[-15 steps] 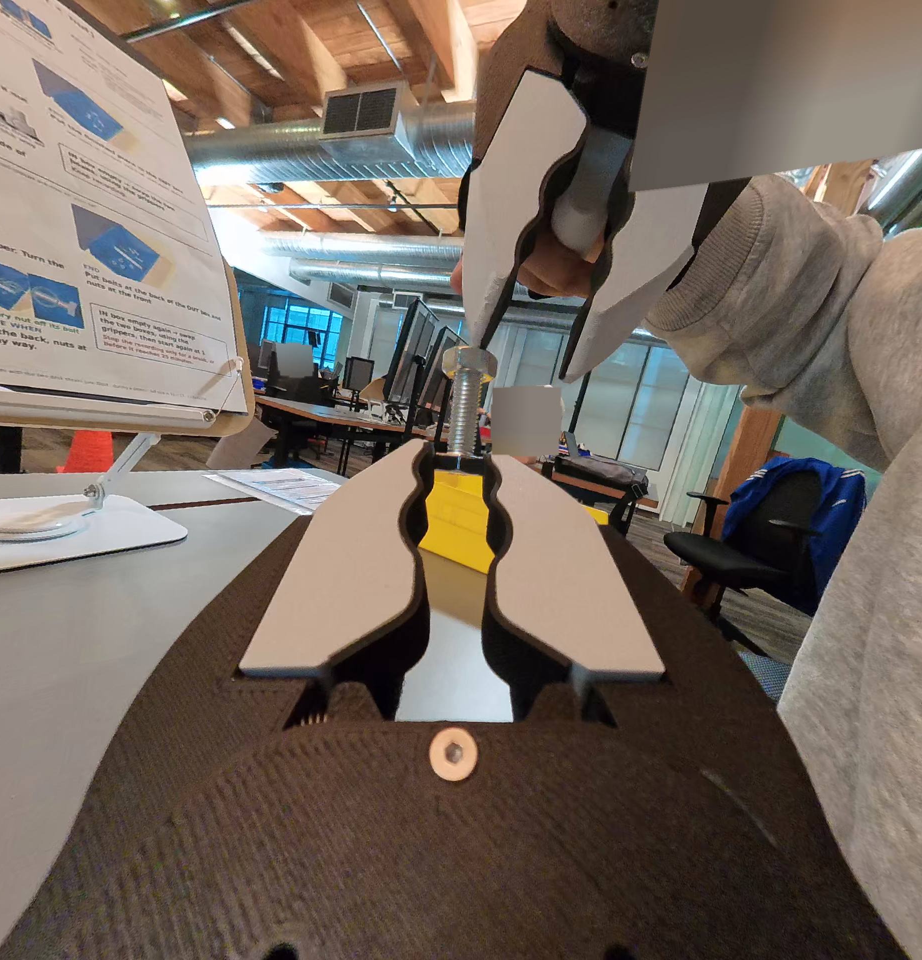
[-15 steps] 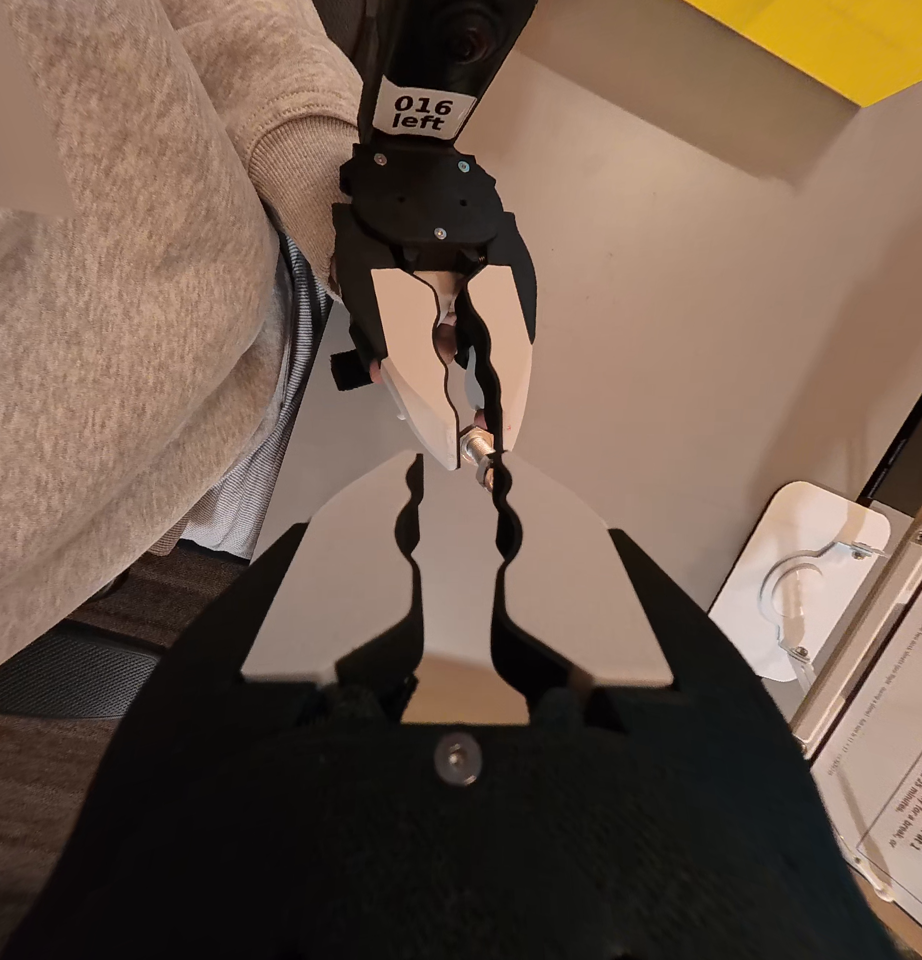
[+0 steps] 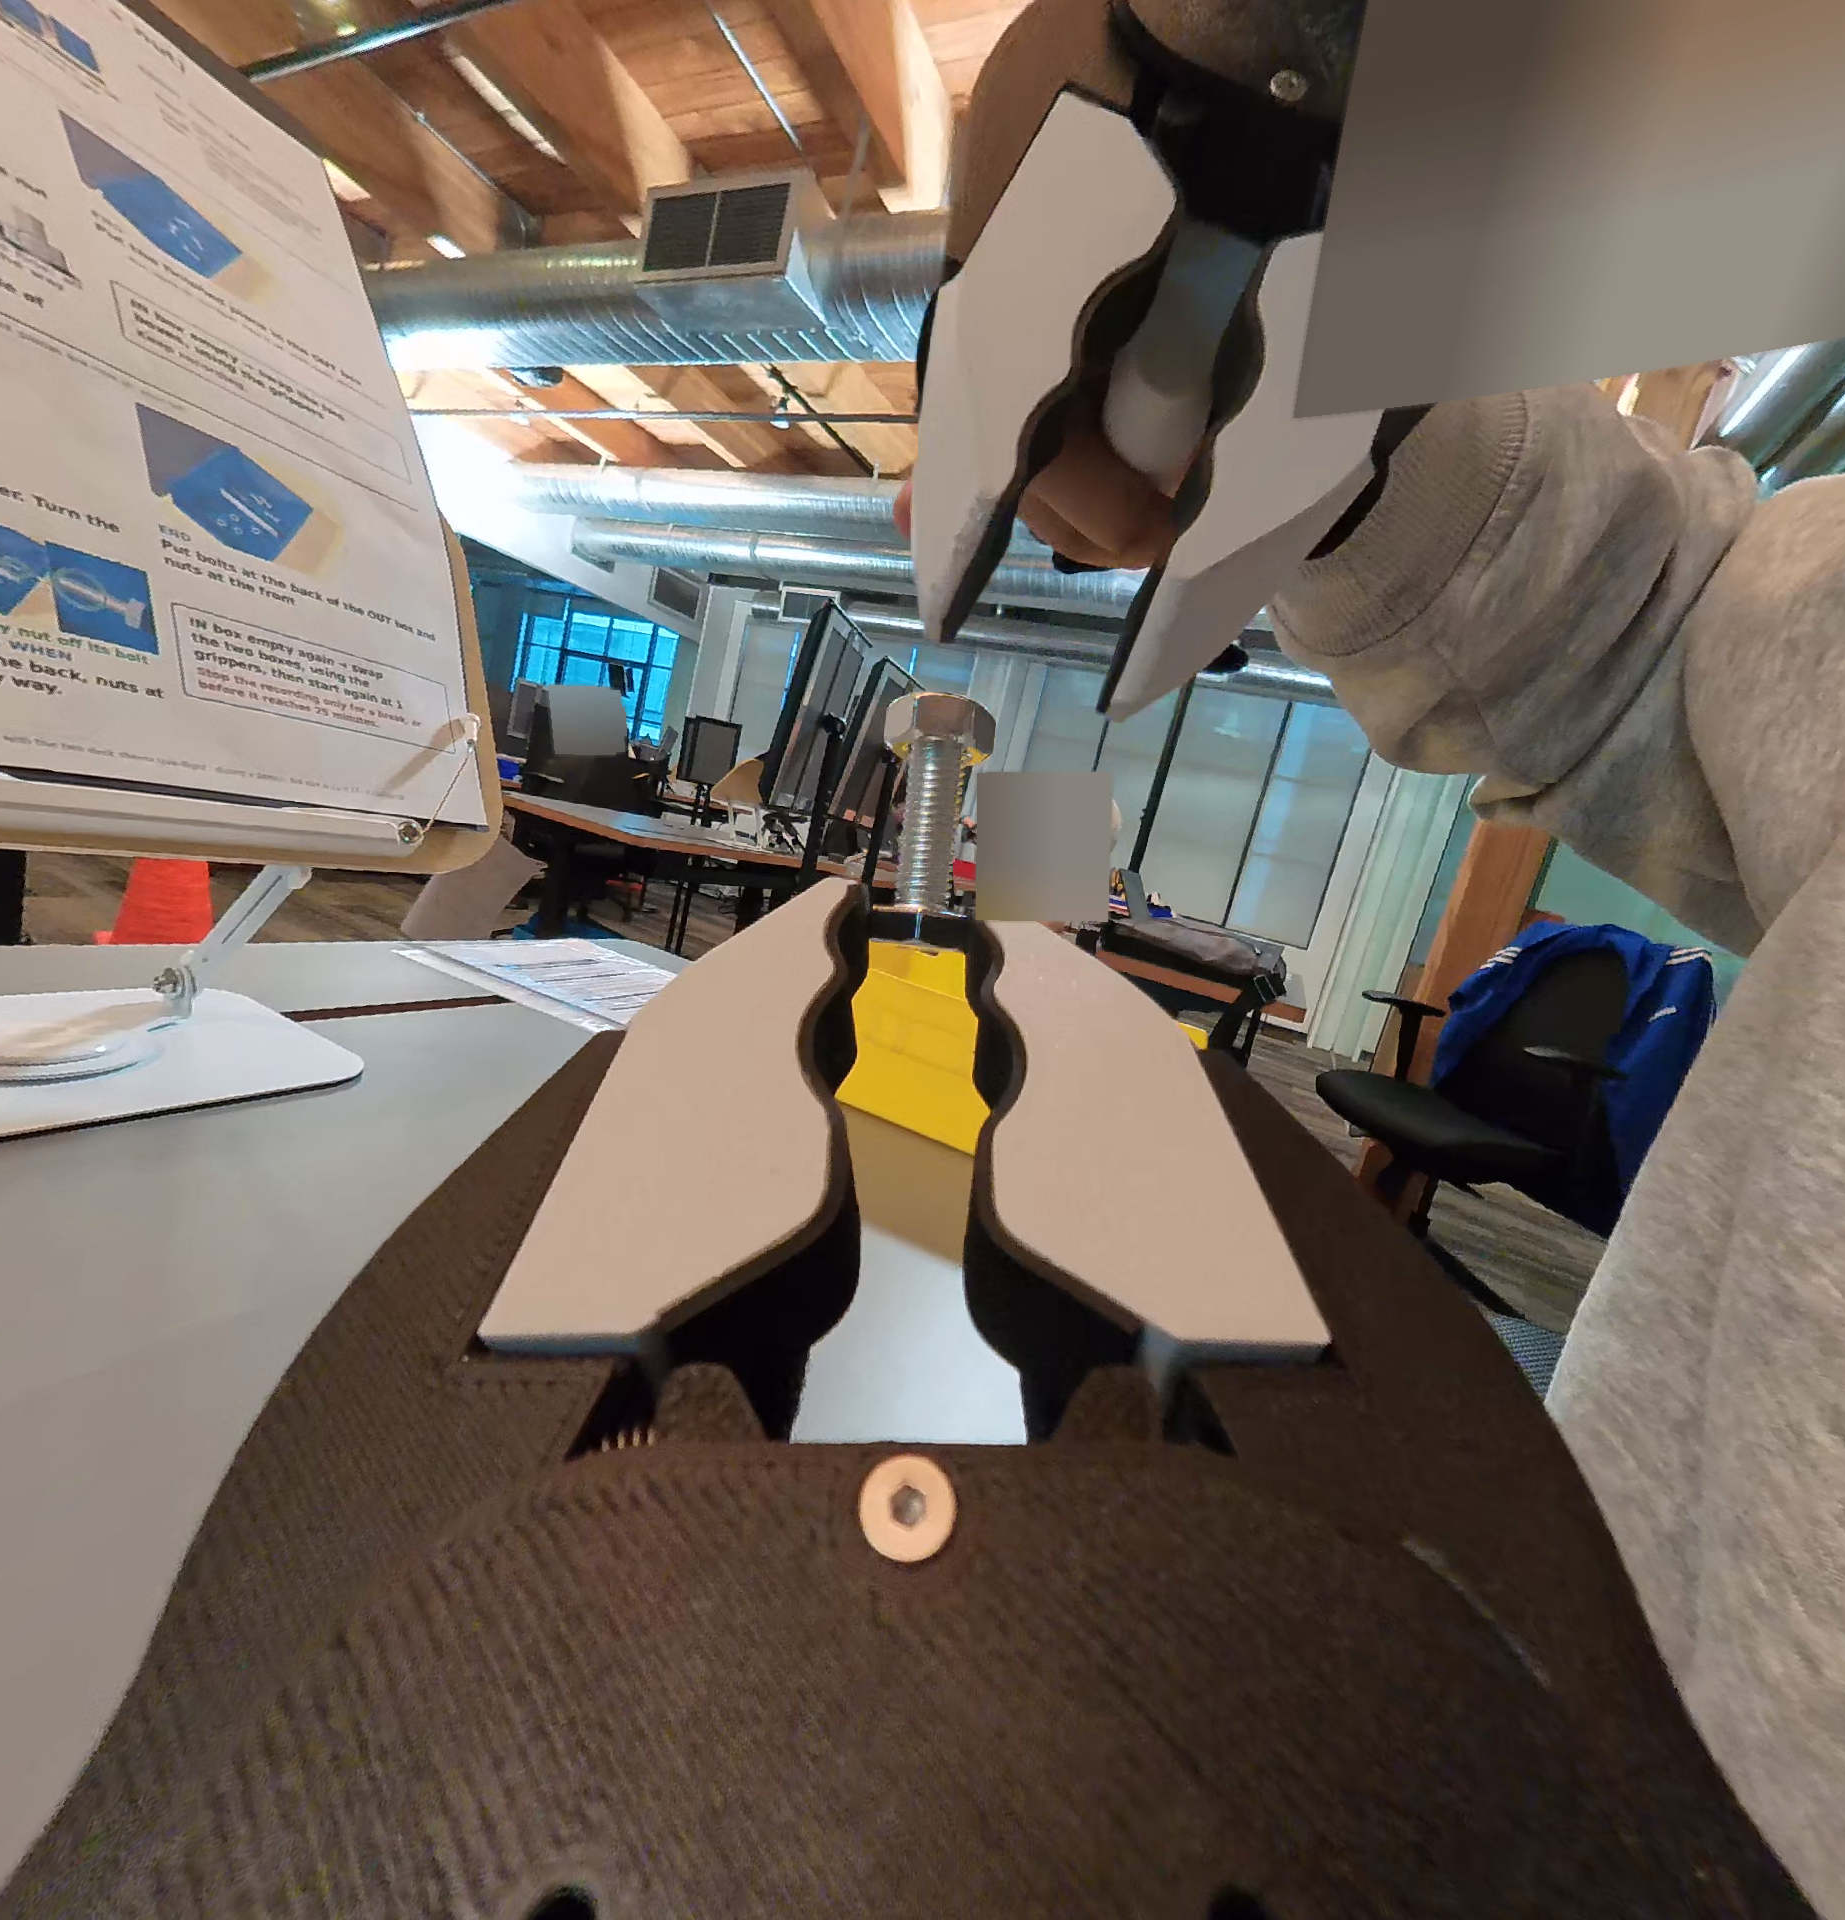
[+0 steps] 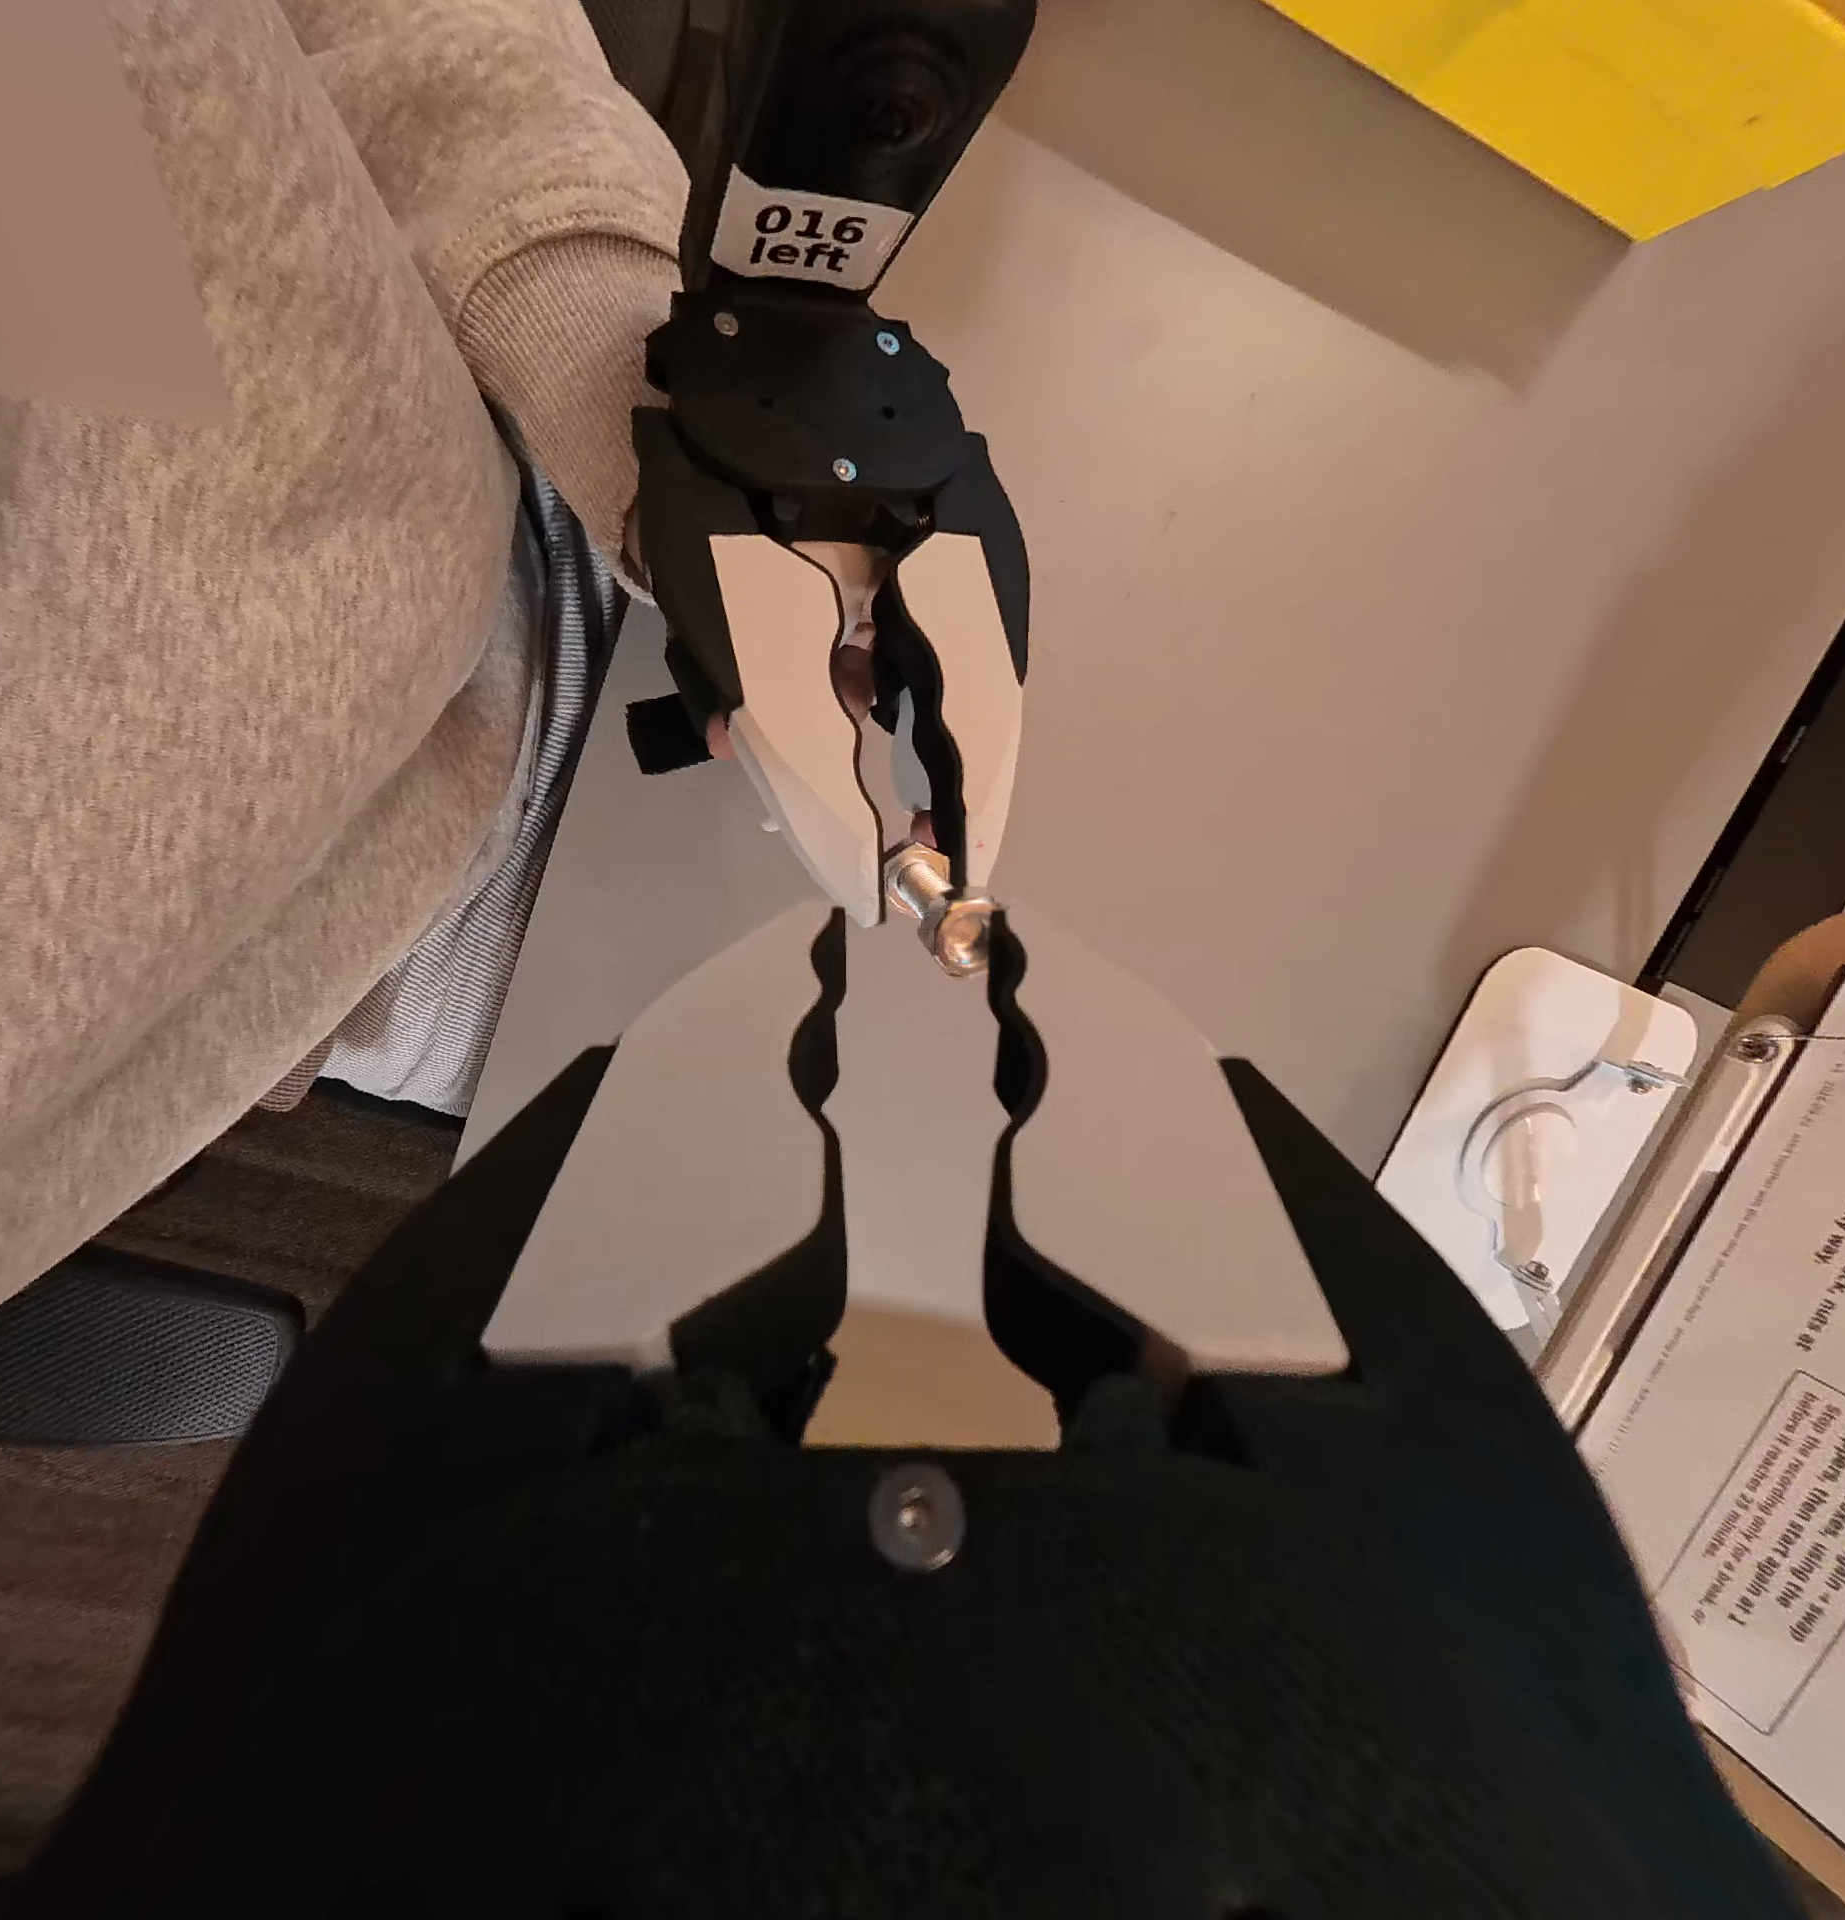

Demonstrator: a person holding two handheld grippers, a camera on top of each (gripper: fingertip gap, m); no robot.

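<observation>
My left gripper (image 3: 918, 920) is shut on the lower end of a silver bolt (image 3: 933, 821), at a hex nut on its thread. The bolt stands upright out of the fingertips with its hex head (image 3: 939, 722) on top. My right gripper (image 3: 1032, 665) hangs open just above and to the right of the head, tips pointing down, not touching it. In the right wrist view the open right gripper (image 4: 918, 925) looks down on the left gripper (image 4: 918, 883); the bolt head (image 4: 965, 935) lies close to the right fingertip (image 4: 1011, 945).
A yellow box (image 3: 913, 1049) sits on the grey table (image 3: 222, 1299) beyond the left fingers, also in the right wrist view (image 4: 1520, 94). A document stand with a printed sheet (image 3: 170, 416) and white base (image 3: 118, 1049) stands left. A person's grey sleeve (image 3: 1624, 675) and an office chair (image 3: 1469, 1122) are right. My right fingertips sit around 4 cm from my left ones.
My right gripper has lifted slightly off the bolt head, which was level with its tips before. It stays open. My left gripper still holds the bolt upright.
</observation>
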